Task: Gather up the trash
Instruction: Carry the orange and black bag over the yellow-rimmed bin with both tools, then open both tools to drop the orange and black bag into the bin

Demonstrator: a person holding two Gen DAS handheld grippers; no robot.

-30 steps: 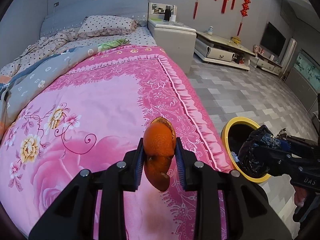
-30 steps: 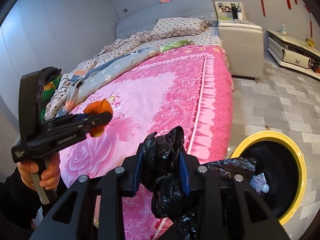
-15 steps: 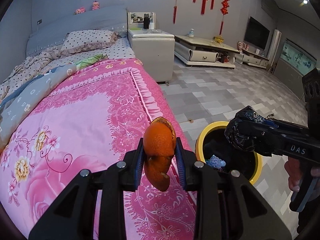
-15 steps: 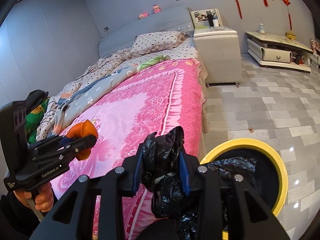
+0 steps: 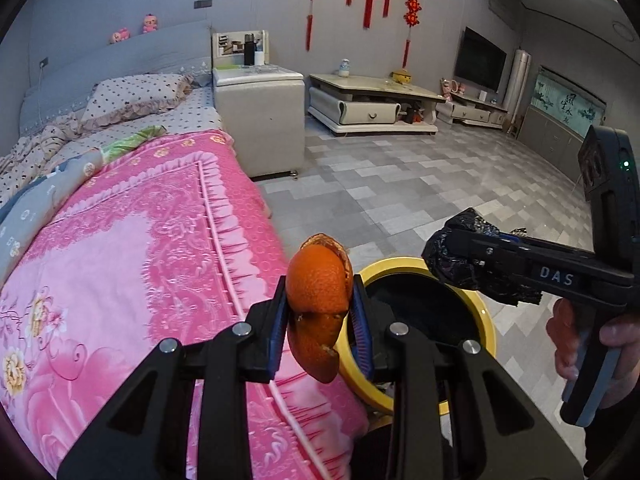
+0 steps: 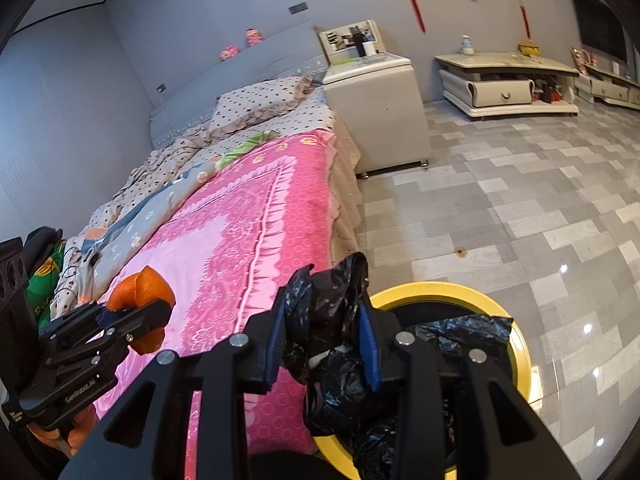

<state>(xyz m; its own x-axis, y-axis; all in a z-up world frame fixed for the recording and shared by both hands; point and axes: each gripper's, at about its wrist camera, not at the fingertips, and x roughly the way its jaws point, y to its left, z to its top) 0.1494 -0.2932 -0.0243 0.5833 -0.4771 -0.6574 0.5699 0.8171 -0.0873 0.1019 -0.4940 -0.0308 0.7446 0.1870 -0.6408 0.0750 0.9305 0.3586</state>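
The peel point(image 5: 318, 300) is a curled piece of orange rind, bright and pitted on its outer side, with a paler ragged lip at the top and a pointed tail hanging below. It stands roughly upright, pinched at its middle between the blue pads of the left claw point(image 5: 320, 312), in the air over the pink bed's point(image 5: 140, 260) side edge and just beside the bin point(image 5: 486, 332).

The bag point(image 6: 326, 320) is crumpled, glossy black plastic. It is clamped in the right claw point(image 6: 324, 328), its bunched top sticking up above the pads and the rest trailing down into the bin.

The bin is round with a yellow rim and dark inside, standing on the floor against the bed's side edge.
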